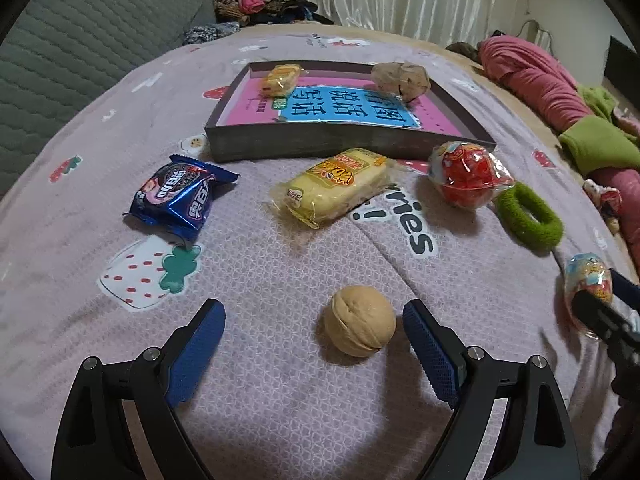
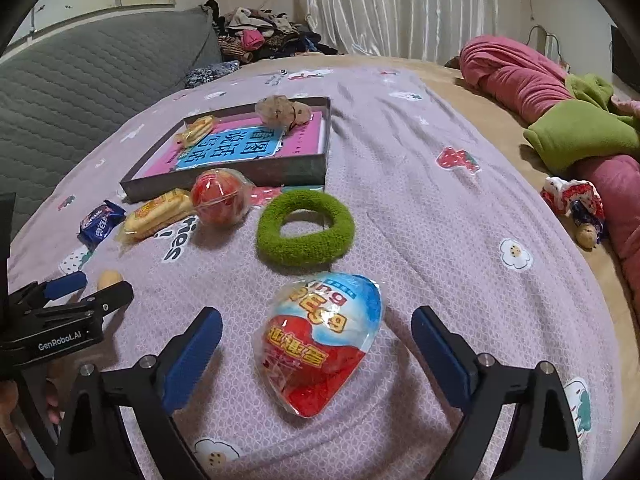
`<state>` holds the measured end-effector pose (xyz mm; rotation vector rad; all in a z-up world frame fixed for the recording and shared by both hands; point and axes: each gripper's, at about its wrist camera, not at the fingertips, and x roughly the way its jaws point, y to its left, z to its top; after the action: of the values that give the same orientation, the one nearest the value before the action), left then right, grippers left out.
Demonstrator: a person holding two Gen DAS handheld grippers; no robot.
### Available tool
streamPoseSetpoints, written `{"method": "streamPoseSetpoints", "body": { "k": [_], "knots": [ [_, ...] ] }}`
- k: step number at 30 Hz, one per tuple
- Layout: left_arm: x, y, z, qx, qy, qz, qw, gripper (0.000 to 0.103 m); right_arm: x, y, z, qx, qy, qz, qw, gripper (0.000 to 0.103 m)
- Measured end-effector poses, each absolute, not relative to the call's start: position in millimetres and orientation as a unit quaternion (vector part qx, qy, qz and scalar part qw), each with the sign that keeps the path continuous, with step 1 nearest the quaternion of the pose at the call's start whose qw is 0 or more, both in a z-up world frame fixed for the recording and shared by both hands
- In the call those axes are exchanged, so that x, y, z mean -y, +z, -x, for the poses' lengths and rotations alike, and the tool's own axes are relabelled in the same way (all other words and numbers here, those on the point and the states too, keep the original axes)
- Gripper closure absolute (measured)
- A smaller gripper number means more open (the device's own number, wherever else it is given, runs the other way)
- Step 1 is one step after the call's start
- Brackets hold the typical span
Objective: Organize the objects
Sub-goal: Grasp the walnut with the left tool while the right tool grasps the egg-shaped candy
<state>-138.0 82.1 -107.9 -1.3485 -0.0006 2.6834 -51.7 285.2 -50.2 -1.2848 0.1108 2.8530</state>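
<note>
A tan walnut (image 1: 359, 321) lies on the lilac bedspread between the blue pads of my open left gripper (image 1: 314, 312), nearer the right pad and touching neither. My right gripper (image 2: 317, 318) stands open around a wrapped red-and-blue toy egg (image 2: 320, 344), with a gap on both sides. Beyond lie a blue snack pack (image 1: 182, 196), a yellow cake pack (image 1: 334, 186), a wrapped red ball (image 1: 466, 178) and a green fuzzy ring (image 2: 304, 226). The dark box (image 1: 348, 144) holds a pink book, a small yellow snack (image 1: 282, 78) and a brown crumpled lump (image 1: 400, 78).
A grey quilted cushion (image 1: 80, 40) rises at the left. Pink and green bedding (image 2: 560, 120) and a small doll (image 2: 576, 208) line the right edge of the bed. A pile of clothes (image 2: 260, 36) sits at the back by the curtain.
</note>
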Motion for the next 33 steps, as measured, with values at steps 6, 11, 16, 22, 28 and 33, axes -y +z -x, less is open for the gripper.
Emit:
{"method": "streamPoseSetpoints", "body": {
  "k": [6,11,16,22,28,33],
  "knots": [
    [-84.2,-108.5,137.4,-0.001,0.890,0.450,0.073,0.012,-279.0,-54.3,52.8,-0.027,0.909,0.416,0.002,0.010],
    [-90.5,-106.3,135.5,-0.008,0.890,0.449,0.082,0.041,-277.6,-55.6,52.3,-0.027,0.909,0.416,-0.003,0.017],
    [-97.3,-108.5,134.8,-0.013,0.885,0.456,0.090,0.062,-276.7,-53.9,49.8,-0.023,0.911,0.412,-0.007,0.028],
    [-101.8,-107.4,133.5,-0.021,0.886,0.454,0.092,0.069,-276.3,-55.3,50.3,-0.026,0.909,0.415,-0.015,0.040],
    [-101.1,-105.9,131.5,-0.021,0.885,0.455,0.095,0.070,-281.4,-53.2,49.1,-0.061,0.910,0.408,-0.035,0.043],
    [-100.0,-104.8,130.5,-0.020,0.887,0.452,0.094,0.070,-280.4,-52.8,47.9,-0.067,0.909,0.408,-0.047,0.044]
  ]
}}
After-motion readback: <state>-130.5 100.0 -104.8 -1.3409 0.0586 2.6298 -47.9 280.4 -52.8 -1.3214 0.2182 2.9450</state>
